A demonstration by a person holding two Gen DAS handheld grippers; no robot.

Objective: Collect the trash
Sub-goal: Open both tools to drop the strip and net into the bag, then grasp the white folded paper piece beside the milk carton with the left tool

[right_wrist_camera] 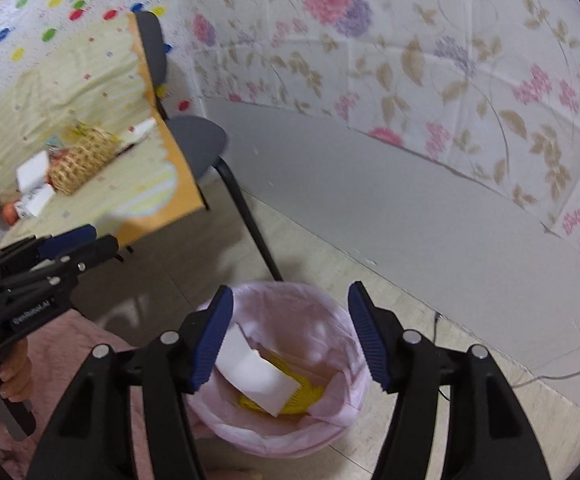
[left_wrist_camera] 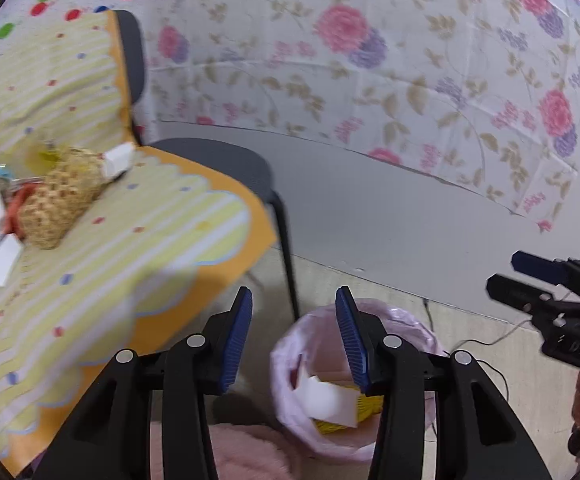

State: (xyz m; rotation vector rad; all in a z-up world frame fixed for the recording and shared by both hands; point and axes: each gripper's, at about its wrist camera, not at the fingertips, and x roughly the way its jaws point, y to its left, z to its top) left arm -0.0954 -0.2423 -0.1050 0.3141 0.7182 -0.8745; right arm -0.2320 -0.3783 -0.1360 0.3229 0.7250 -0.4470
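A bin lined with a pink bag [right_wrist_camera: 290,432] stands on the floor below my right gripper [right_wrist_camera: 290,340], which is open and empty above it. Inside lie a white paper piece [right_wrist_camera: 256,372] and a yellow item [right_wrist_camera: 310,394]. The bin also shows in the left wrist view [left_wrist_camera: 290,364], under my left gripper [left_wrist_camera: 294,336], which is open and empty. On the table [left_wrist_camera: 138,248] sit white boxes [left_wrist_camera: 118,160] around a wicker basket [left_wrist_camera: 62,200]. The same boxes [right_wrist_camera: 32,168] and basket [right_wrist_camera: 82,160] show far left in the right wrist view.
A dark chair [left_wrist_camera: 218,160] stands between the table and the floral wall. A cable [right_wrist_camera: 562,368] lies on the floor at right. A pink rug [right_wrist_camera: 82,360] lies left of the bin. My right gripper [left_wrist_camera: 530,280] also shows at the right edge of the left wrist view.
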